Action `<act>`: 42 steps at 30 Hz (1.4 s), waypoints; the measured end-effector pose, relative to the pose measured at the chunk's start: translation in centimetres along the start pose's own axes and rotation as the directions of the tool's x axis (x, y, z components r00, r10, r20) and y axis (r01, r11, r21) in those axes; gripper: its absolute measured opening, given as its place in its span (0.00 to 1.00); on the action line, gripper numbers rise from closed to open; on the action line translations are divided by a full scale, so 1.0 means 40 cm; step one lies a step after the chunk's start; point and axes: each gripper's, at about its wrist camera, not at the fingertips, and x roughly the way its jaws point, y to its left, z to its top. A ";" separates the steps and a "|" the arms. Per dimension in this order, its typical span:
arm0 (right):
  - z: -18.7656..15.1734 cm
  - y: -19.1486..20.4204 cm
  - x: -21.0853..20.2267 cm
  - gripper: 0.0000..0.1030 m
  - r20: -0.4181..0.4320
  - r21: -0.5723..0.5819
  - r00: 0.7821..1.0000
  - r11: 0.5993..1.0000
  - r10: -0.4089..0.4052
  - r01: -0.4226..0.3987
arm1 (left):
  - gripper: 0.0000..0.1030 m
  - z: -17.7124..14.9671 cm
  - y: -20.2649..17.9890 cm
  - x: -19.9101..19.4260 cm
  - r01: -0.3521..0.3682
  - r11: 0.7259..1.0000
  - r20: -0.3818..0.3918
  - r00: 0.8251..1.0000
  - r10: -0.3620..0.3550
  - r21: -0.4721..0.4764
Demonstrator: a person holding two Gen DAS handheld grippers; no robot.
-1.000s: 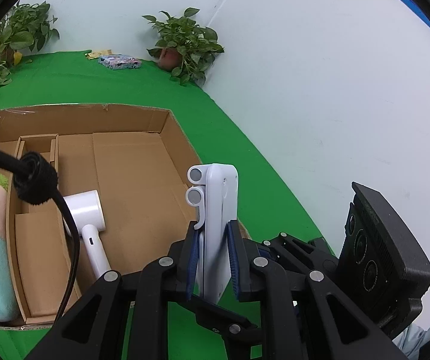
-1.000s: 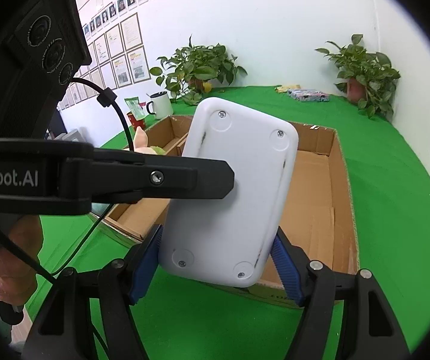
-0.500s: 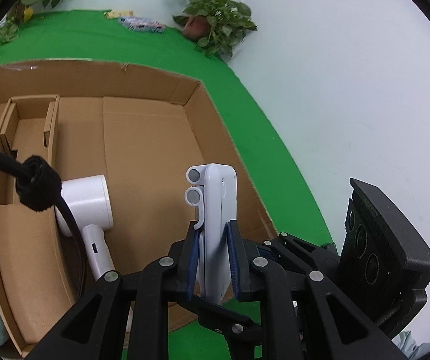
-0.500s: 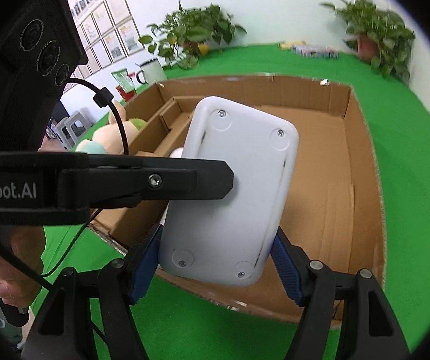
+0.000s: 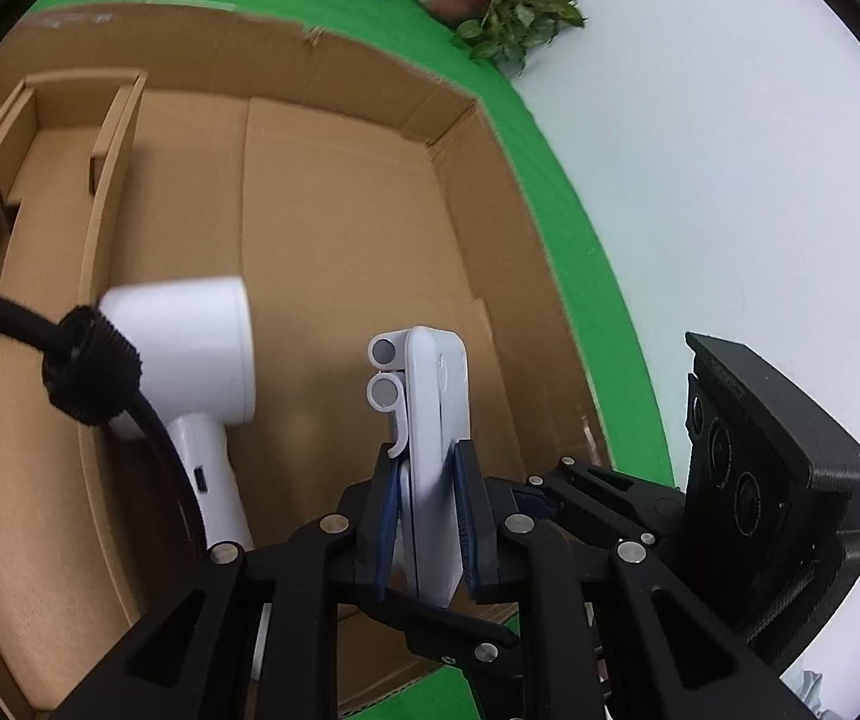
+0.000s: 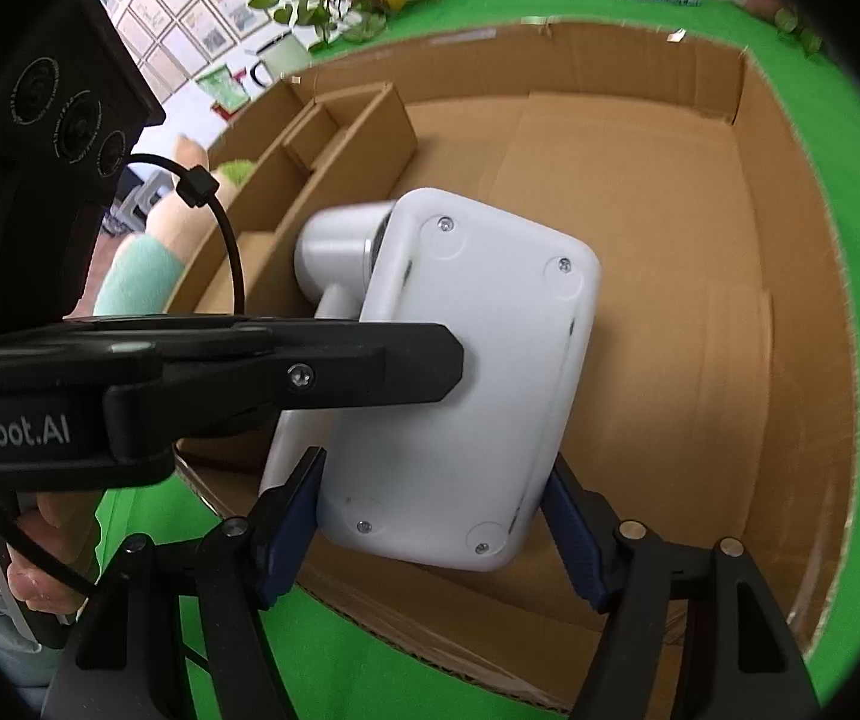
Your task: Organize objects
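Both grippers hold one flat white plastic device (image 6: 460, 372) above the open cardboard box (image 6: 700, 312). My left gripper (image 5: 426, 516) is shut on its thin edges, and the device (image 5: 430, 420) stands upright between the blue pads. My right gripper (image 6: 433, 516) is shut on its wide sides, with the screwed back face toward the camera. A white hair dryer (image 5: 189, 360) lies on the box floor left of the device; it also shows in the right wrist view (image 6: 339, 246).
The box (image 5: 339, 210) has cardboard divider compartments (image 5: 57, 138) along its left side. A green cloth (image 5: 580, 240) covers the table. A soft toy (image 6: 147, 264) lies outside the box's left wall. Potted plants (image 5: 502, 6) stand at the back by the white wall.
Both grippers have carried the white device forward and down over the box. The box and the hair dryer now fill more of both views.
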 end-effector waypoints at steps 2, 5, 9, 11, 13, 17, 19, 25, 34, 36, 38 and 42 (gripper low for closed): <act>0.001 -0.003 0.012 0.67 -0.024 0.007 1.000 1.000 0.015 -0.015 | 0.14 -0.003 0.010 0.011 -0.014 1.000 -0.016 1.000 0.014 -0.013; -0.004 -0.005 0.031 0.67 -0.052 0.020 0.998 0.999 0.033 -0.032 | 0.14 -0.008 0.029 0.024 -0.027 0.999 -0.032 0.999 0.026 -0.042; -0.004 -0.001 0.040 0.66 -0.067 0.018 0.997 0.999 0.048 -0.047 | 0.14 -0.014 0.036 0.018 -0.083 0.995 -0.010 0.997 0.083 -0.055; -0.003 0.003 0.041 0.64 -0.075 0.014 0.996 0.999 0.050 -0.049 | 0.15 -0.017 0.036 0.012 -0.127 0.991 0.004 0.992 0.128 -0.051; -0.004 0.005 0.042 0.64 -0.079 0.014 0.996 0.999 0.050 -0.049 | 0.15 -0.019 0.039 0.007 -0.137 0.989 0.005 0.990 0.138 -0.054; -0.005 0.002 0.039 0.65 -0.077 0.025 0.996 0.999 0.044 -0.043 | 0.15 -0.026 0.039 -0.009 -0.158 0.986 0.015 0.987 0.159 -0.050; -0.006 0.002 0.035 0.66 -0.073 0.024 0.997 0.999 0.039 -0.038 | 0.15 -0.028 0.038 -0.022 -0.163 0.986 0.026 0.986 0.164 -0.042; 0.000 0.007 0.020 0.67 -0.063 0.005 0.998 1.000 -0.002 0.002 | 0.15 -0.066 0.035 -0.098 -0.179 0.984 0.069 0.981 0.180 -0.020; 0.004 0.015 0.038 0.66 -0.064 -0.013 0.997 0.999 -0.049 0.048 | 0.15 -0.091 0.060 -0.140 -0.195 0.980 0.107 0.975 0.197 -0.030; 0.003 0.015 0.035 0.66 -0.055 -0.009 0.997 0.998 -0.061 0.061 | 0.15 -0.102 0.061 -0.154 -0.207 0.978 0.113 0.971 0.209 -0.023; 0.007 0.017 0.027 0.66 -0.028 -0.017 0.991 0.991 -0.130 0.130 | 0.15 -0.110 0.054 -0.170 -0.225 0.974 0.146 0.964 0.224 -0.012; -0.019 0.033 -0.060 0.93 0.114 0.007 0.944 0.950 -0.310 0.311 | 0.23 -0.143 0.004 -0.235 -0.311 0.949 0.311 0.908 0.282 0.046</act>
